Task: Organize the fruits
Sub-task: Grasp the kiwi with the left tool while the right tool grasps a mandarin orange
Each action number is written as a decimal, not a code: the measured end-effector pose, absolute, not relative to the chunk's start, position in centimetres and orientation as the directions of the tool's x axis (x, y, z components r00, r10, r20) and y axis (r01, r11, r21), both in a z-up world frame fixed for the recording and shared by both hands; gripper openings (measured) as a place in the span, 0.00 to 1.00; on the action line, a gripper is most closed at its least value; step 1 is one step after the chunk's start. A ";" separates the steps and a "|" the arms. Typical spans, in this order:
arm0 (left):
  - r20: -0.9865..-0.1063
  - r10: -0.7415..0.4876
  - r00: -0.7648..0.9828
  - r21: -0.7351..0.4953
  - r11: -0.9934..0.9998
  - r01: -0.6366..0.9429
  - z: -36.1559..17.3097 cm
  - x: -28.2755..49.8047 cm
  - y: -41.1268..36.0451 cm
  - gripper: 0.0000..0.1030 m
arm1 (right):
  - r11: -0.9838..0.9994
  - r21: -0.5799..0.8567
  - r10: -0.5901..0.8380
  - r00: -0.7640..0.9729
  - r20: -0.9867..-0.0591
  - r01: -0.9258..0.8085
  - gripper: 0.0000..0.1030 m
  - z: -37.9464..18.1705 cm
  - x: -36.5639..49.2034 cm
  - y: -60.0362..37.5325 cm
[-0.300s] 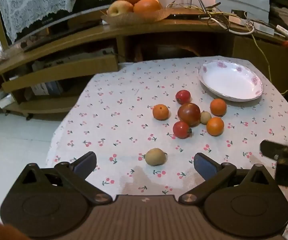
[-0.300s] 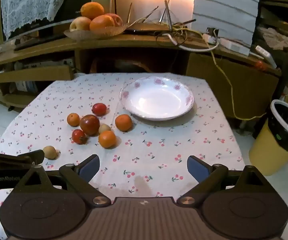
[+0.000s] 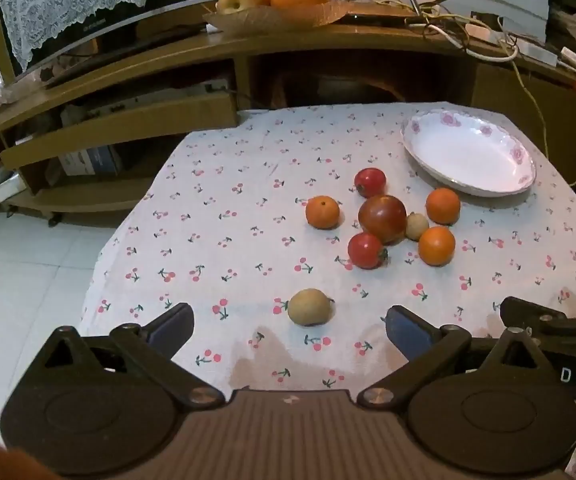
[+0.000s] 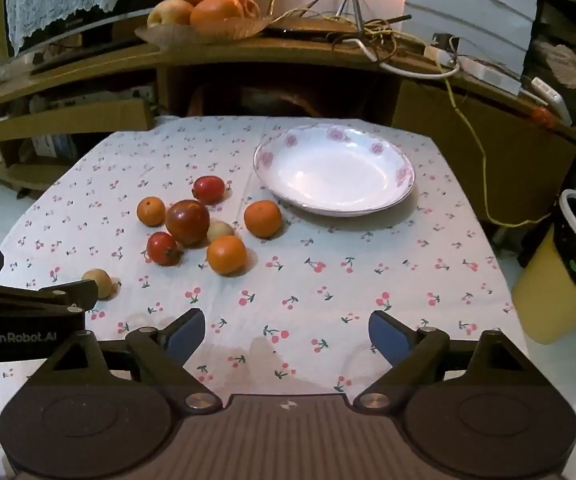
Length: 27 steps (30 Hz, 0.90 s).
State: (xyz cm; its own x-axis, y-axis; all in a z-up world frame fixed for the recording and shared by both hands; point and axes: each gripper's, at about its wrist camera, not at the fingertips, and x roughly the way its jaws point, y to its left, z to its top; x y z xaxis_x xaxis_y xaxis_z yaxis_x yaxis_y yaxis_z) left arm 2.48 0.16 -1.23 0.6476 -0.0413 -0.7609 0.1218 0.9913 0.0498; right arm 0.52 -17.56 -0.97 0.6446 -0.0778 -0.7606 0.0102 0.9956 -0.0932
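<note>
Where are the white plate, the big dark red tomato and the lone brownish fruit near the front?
White plate (image 4: 401,176), right wrist view, on its flowered rim.
Big dark red tomato (image 4: 188,222), right wrist view, on its middle.
Brownish fruit (image 3: 311,307), left wrist view, on its middle.

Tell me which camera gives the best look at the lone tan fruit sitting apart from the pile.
The left wrist view: the tan fruit lies whole and unobstructed just ahead of the open left gripper. In the right wrist view it sits far left, partly hidden behind the left gripper's finger.
</note>
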 end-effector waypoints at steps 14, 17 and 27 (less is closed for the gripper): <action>-0.692 -0.005 0.722 0.144 0.979 0.145 0.9 0.1 -1.0 1.00 | 0.999 -0.036 -0.012 0.636 -0.771 -0.026 0.77 -0.3 -0.1 -18.2; -0.673 -0.018 0.739 0.153 0.975 0.163 1.0 0.3 -0.9 1.00 | 0.999 -0.031 -0.003 0.638 -0.770 -0.032 0.75 -0.1 0.1 -18.1; -0.703 -0.063 0.708 0.165 0.954 0.249 -0.9 2.9 -0.4 1.00 | 0.997 -0.003 0.041 0.611 -0.790 -0.071 0.73 -0.9 2.5 -18.2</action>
